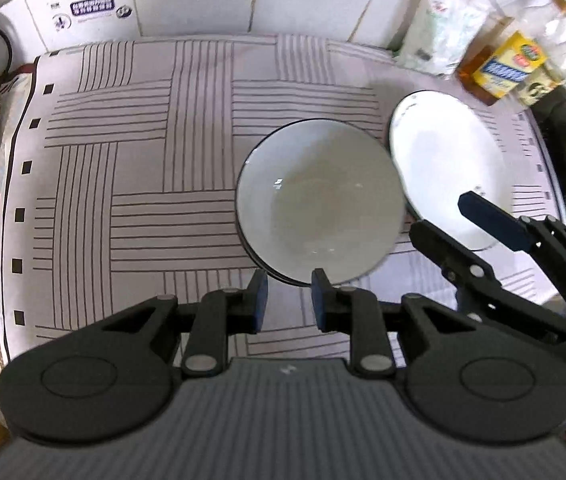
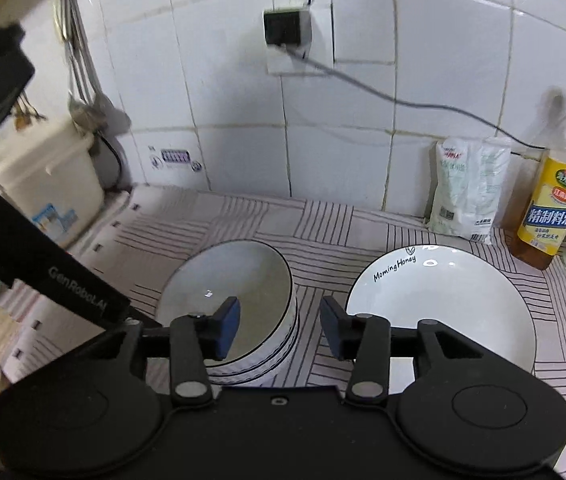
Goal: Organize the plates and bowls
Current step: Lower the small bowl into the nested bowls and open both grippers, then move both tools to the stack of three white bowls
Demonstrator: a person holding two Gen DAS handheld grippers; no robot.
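A stack of white bowls with dark rims stands on the striped cloth; it also shows in the right wrist view. A white plate with "Morning Honey" lettering lies to its right, also in the left wrist view. My left gripper is open and empty, just short of the bowls' near rim. My right gripper is open and empty, above the gap between bowls and plate; it also shows in the left wrist view, over the plate's near edge.
Oil and sauce bottles and a white bag stand at the back right against the tiled wall. A white plastic container stands at the left. A cable runs from a wall socket. The striped cloth covers the counter.
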